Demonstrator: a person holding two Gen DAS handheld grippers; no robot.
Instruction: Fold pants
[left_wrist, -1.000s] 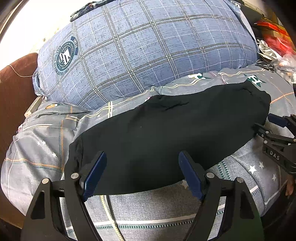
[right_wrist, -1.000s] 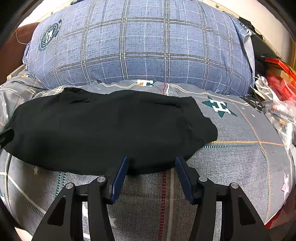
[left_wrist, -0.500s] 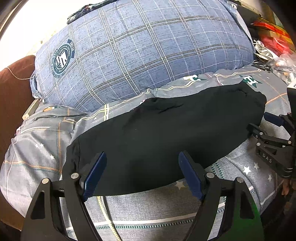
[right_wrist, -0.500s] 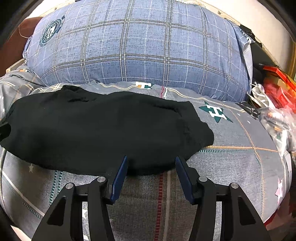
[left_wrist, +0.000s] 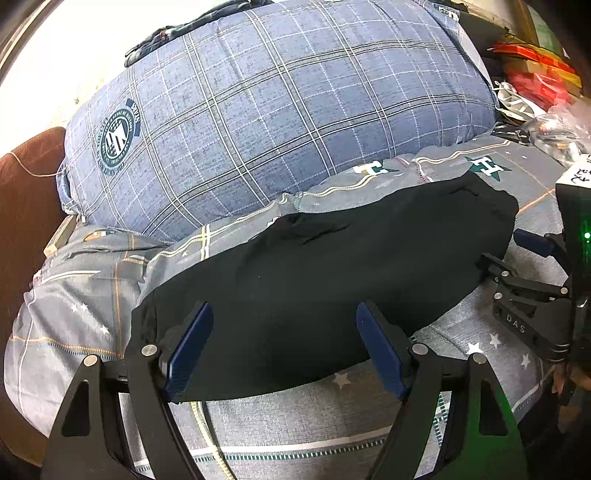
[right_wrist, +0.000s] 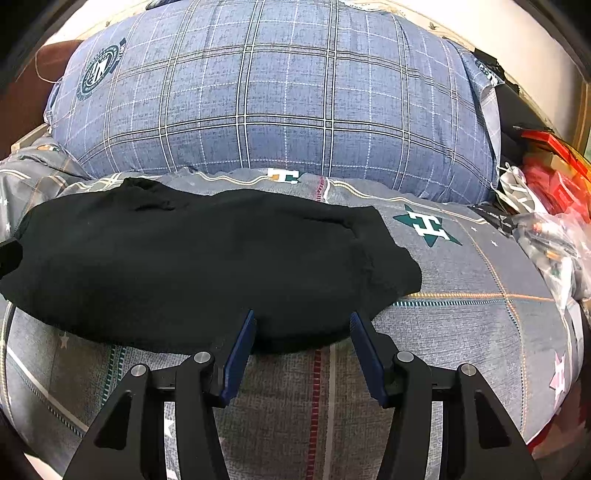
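the black pants (left_wrist: 314, 280) lie flat on the bed (right_wrist: 461, 332), across its middle and just in front of the big blue plaid pillow (right_wrist: 277, 110), already doubled into a long oval band with one rounded end toward the cluttered right edge. so a first fold looks done; by my reading the band has yet to be folded across its length into a compact stack. the left tool (left_wrist: 284, 347) hovers over the near hem at the band's left end, jaws spread wide, pinching nothing. the right tool (right_wrist: 303, 345) sits at the near hem toward the right end, jaws parted and empty, fabric edge just between them.
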